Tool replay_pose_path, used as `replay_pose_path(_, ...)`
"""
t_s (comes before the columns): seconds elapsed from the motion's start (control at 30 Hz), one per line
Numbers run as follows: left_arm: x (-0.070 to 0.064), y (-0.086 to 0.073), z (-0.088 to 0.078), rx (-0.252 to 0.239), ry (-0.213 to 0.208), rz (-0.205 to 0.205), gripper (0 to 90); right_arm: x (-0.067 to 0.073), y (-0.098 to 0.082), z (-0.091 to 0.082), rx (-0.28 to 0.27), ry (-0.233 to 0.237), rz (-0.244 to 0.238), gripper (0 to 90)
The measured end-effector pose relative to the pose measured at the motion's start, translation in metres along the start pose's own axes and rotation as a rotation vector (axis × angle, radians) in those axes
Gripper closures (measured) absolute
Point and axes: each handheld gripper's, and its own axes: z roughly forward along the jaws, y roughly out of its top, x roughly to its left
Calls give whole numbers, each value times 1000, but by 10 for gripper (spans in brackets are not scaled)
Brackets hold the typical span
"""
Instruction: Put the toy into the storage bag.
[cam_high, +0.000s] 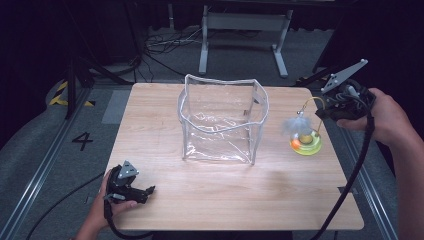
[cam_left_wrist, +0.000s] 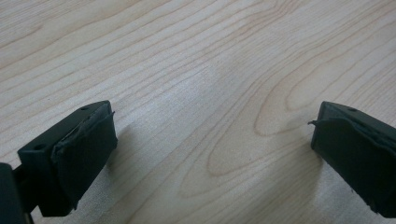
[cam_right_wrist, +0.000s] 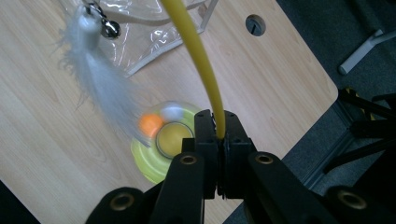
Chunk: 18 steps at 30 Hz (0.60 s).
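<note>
A grey floor (cam_high: 35, 145) marked "4" (cam_high: 82, 141) lies beyond the desk's left edge; cables (cam_high: 165, 42) and a grey metal stand (cam_high: 243, 30) lie beyond its far edge.

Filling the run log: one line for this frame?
left gripper: open, low over table | right gripper: shut on yellow wand of cat toy | clear bag: upright, untouched

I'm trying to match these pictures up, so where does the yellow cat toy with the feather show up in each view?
High view: the cat toy sits right of the clear bag.
Left gripper view: bare wooden table between open jaws; no toy here.
Right gripper view: toy base left of centre, its yellow wand clamped in the right gripper.
Shared landmark: the wooden table.
</note>
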Motion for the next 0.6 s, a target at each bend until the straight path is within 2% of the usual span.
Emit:
replay_pose_path(0.27, 0, 0, 0, 0, 0, 0, 4, -8, 16, -15, -17, -33, -8, 882)
replay_pose_path(0.43, 0, 0, 0, -1, 2, 0, 5, -10, 24, -26, -39, -31, -7, 882)
replay_pose_path(0.6, 0, 0, 0, 0, 1, 0, 4, -11, 31, -31, -35, -35, -14, 882)
